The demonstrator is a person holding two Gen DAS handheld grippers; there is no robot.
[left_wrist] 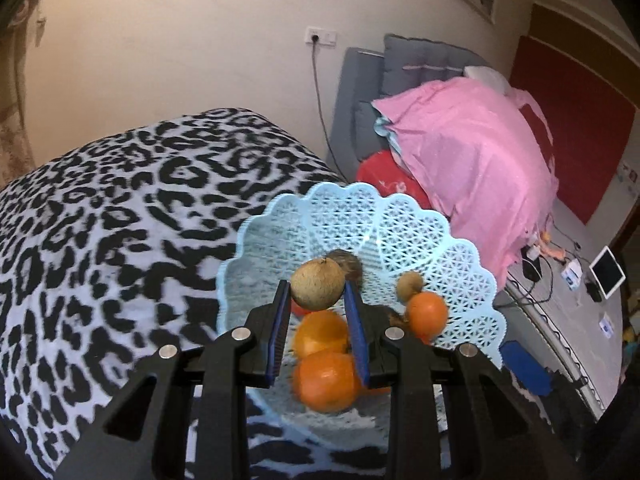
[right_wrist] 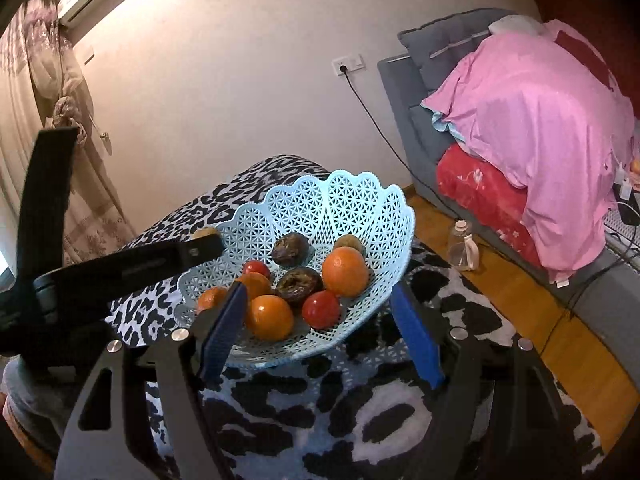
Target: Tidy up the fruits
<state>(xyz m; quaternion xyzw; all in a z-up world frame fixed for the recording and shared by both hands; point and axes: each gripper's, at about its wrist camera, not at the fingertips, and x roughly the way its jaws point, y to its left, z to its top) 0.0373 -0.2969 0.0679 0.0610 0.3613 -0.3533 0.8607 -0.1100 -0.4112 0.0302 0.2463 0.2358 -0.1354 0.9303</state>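
Fruit goes into the pale blue lattice plastic basket (right_wrist: 372,216) on the leopard-print worktop (left_wrist: 120,208), so my left claw (left_wrist: 318,300) grips a round tan fruit (left_wrist: 317,283) above it; my right claw (right_wrist: 320,308) stands wide, empty.

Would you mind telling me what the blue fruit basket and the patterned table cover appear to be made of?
The basket looks like moulded plastic, pale blue and slightly glossy: a regular pierced lattice with a scalloped rim. The cover seems a soft fabric, probably plush, matt, with a black-and-white leopard print; its blurred edges leave the weave uncertain.
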